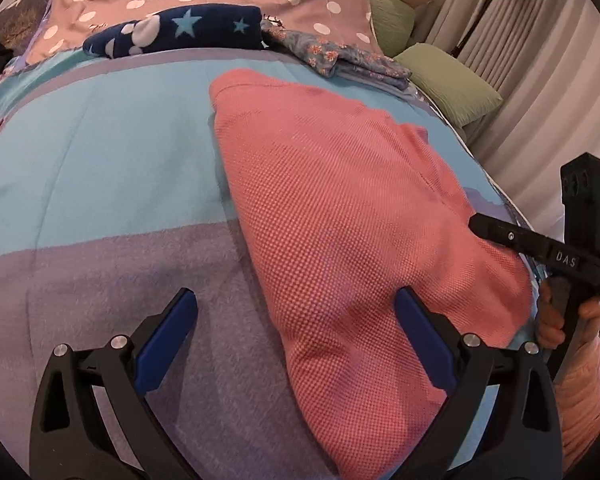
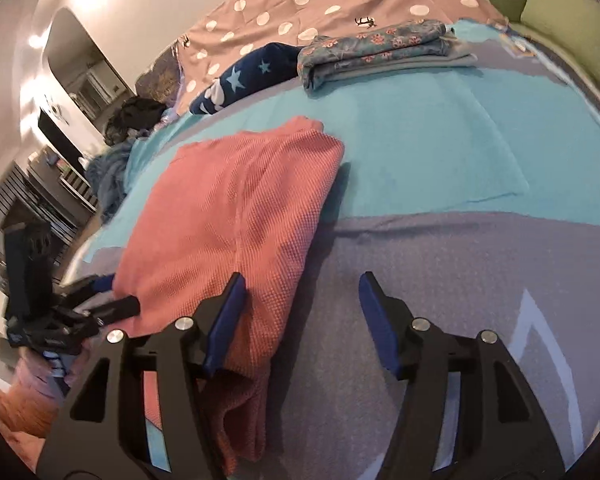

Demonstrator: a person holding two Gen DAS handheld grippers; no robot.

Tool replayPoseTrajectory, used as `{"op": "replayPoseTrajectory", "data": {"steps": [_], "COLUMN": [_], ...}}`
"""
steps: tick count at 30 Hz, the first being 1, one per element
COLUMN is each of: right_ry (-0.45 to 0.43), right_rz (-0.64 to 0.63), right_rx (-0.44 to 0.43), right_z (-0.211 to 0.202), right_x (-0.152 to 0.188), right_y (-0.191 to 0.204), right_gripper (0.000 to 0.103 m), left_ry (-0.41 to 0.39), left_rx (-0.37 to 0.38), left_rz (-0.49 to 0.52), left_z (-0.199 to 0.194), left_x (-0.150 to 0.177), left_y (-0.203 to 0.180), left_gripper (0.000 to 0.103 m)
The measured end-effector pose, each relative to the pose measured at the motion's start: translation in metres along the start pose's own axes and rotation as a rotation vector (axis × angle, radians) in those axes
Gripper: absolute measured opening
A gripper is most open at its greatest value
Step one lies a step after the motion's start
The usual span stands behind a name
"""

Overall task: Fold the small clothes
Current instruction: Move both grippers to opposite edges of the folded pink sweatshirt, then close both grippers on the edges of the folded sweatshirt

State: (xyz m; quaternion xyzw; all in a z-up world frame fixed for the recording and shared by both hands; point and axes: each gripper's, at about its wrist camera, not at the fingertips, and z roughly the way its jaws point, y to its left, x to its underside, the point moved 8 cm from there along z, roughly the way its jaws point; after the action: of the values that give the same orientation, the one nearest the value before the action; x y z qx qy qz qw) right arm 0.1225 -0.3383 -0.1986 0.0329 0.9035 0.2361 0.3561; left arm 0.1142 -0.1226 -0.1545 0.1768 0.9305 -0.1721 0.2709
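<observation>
- A blue and purple blanket (image 1: 100,168) is covering the bed, with green pillows (image 1: 448,80) and curtains (image 1: 540,80) sitting behind it.
- A pink knit garment (image 1: 340,208) is lying folded on the blanket (bumpy like a waffle).
- Two folded clothes, a starry one (image 2: 252,76) and a flowery one (image 2: 372,48), are resting further back.
- The left gripper (image 1: 296,344) is gaping wide, gripping nothing, one finger touching the pink edge.
- The right gripper (image 2: 300,320) is spread wide too, its left finger sitting on the pink garment.
</observation>
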Motion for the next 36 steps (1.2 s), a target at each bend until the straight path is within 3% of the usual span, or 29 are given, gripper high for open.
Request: {"op": "replayPoseTrajectory", "data": {"steps": [9, 13, 26, 30, 36], "right_ry": [0.055, 0.082, 0.138, 0.147, 0.13], "right_rz": [-0.039, -0.085, -0.129, -0.151, -0.125], "right_rx": [-0.115, -0.119, -0.232, -0.254, -0.266], "right_z": [0.027, 0.04, 0.075, 0.086, 0.084], "right_x": [-0.023, -0.034, -0.064, -0.072, -0.071], "right_y": [0.005, 0.01, 0.024, 0.03, 0.024], "right_gripper": [0.063, 0.063, 0.064, 0.064, 0.051], "left_ry": [0.012, 0.013, 0.03, 0.036, 0.018], "left_rx": [0.098, 0.134, 0.188, 0.186, 0.19], "left_rz": [-0.038, -0.054, 0.026, 0.056, 0.072], "left_z": [0.012, 0.021, 0.05, 0.055, 0.057], "left_x": [-0.023, -0.039, -0.071, -0.074, -0.077], "left_y": [0.005, 0.007, 0.003, 0.0, 0.001], "left_gripper": [0.101, 0.101, 0.101, 0.096, 0.089]}}
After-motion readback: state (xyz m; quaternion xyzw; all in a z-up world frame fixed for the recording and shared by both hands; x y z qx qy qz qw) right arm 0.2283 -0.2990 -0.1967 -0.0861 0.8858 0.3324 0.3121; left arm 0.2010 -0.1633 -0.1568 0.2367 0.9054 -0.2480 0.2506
